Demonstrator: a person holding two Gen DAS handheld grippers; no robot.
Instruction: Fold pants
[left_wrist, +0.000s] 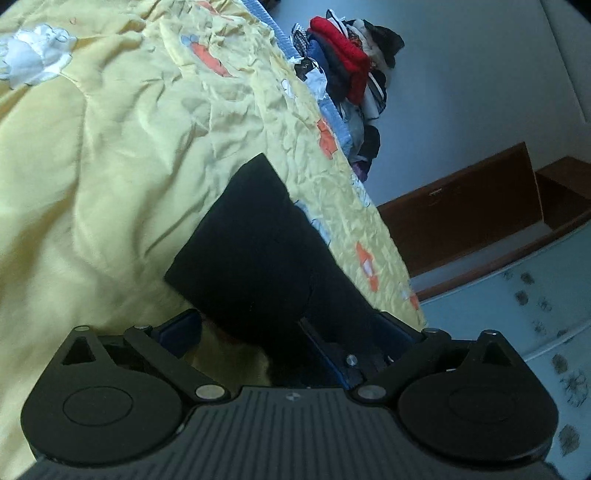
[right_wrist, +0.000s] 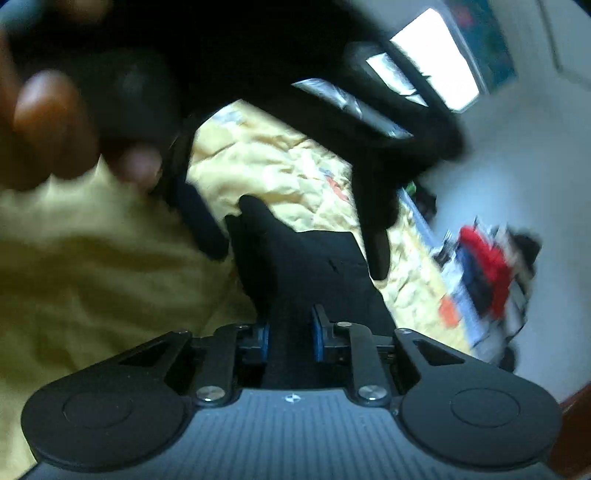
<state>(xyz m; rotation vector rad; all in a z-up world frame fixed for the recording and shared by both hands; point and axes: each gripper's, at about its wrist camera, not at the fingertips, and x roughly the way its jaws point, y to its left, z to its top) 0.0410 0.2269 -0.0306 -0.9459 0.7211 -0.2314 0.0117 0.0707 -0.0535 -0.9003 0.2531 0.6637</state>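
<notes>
The black pants (left_wrist: 255, 254) lie as a compact folded bundle on the yellow bedspread (left_wrist: 110, 184), near the bed's right edge. My left gripper (left_wrist: 291, 325) is open, its blue-padded fingers spread on either side of the bundle's near end. In the right wrist view the pants (right_wrist: 306, 266) run between the blue pads of my right gripper (right_wrist: 290, 334), which is shut on the cloth. The left gripper (right_wrist: 295, 240) shows blurred above the pants there, with the person's hand (right_wrist: 48, 122) at the top left.
A pile of mixed clothes (left_wrist: 347, 62) with a red garment sits beyond the bed's right edge; it also shows in the right wrist view (right_wrist: 487, 273). A brown wooden unit (left_wrist: 469, 210) stands against the wall. Patterned light-blue floor (left_wrist: 535, 314) lies right of the bed.
</notes>
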